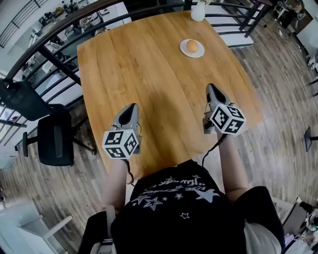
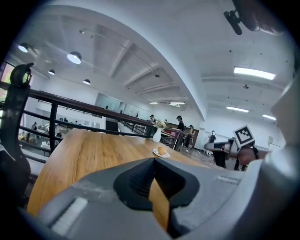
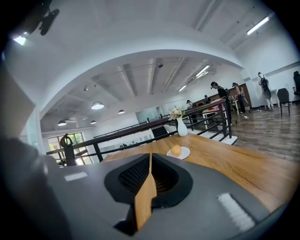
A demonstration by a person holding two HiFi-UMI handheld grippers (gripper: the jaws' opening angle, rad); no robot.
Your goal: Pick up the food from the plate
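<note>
At the near end of a wooden table (image 1: pixel 149 74), a person holds a gripper in each hand. The left gripper (image 1: pixel 131 107) and the right gripper (image 1: pixel 210 89) are over the near half of the tabletop and point toward its far end. Both pairs of jaws are pressed together with nothing between them. The food (image 1: pixel 192 46) (a round, orange-yellow piece) sits on a small white plate (image 1: pixel 184 51) near the far edge, well apart from both grippers and more in line with the right one. A white vase (image 1: pixel 198 11) stands beyond the plate. A black railing (image 1: pixel 59 64) runs past the table's left side, near a black chair (image 1: pixel 55 140).
</note>
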